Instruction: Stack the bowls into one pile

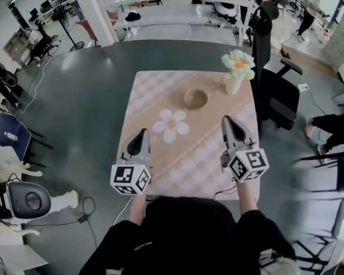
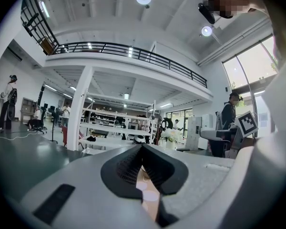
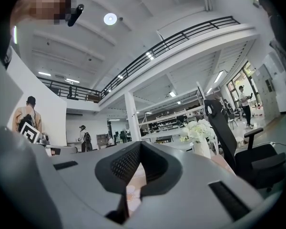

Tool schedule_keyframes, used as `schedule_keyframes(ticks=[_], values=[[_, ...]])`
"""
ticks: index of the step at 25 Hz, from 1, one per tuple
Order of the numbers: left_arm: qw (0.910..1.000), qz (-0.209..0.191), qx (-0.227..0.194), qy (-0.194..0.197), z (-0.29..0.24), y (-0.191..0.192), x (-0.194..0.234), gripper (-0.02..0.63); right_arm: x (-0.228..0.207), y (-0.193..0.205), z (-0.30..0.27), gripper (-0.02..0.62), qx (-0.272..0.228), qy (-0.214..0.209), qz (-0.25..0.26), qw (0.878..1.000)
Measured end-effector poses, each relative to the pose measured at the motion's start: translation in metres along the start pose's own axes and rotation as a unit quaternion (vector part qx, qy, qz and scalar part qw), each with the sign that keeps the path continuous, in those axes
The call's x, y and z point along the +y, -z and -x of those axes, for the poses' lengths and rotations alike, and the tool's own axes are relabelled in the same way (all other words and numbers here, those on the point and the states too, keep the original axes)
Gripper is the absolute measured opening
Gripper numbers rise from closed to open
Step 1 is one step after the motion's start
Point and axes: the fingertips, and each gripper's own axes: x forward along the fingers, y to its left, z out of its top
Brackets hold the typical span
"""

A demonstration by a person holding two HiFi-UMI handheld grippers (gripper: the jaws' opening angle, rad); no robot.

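Note:
A tan bowl (image 1: 195, 98) stands on the far middle of the small table; whether others are nested inside it I cannot tell. My left gripper (image 1: 142, 132) hovers over the table's near left edge, jaws together with nothing between them, well short of the bowl. Over the near right part, my right gripper (image 1: 226, 120) is likewise shut and empty. Both point level toward the far side. In the left gripper view the left gripper (image 2: 143, 147) shows closed tips, and the right gripper (image 3: 140, 143) does the same in the right gripper view. The bowl is hidden in both gripper views.
A pink checked cloth covers the table (image 1: 149, 90). A white flower-shaped mat (image 1: 171, 125) lies between the grippers and the bowl. A vase of white flowers (image 1: 236, 70) stands at the far right corner. A black office chair (image 1: 278, 93) is right of the table.

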Motion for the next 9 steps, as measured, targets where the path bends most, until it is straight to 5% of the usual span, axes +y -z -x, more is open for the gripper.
schedule_keyframes(ticks=[9], values=[[1.0000,-0.001,0.003,-0.004,0.0018,0.0002,-0.0003,-0.003,-0.0050,0.0020,0.0041,-0.009,0.003,0.008,0.005,1.000]])
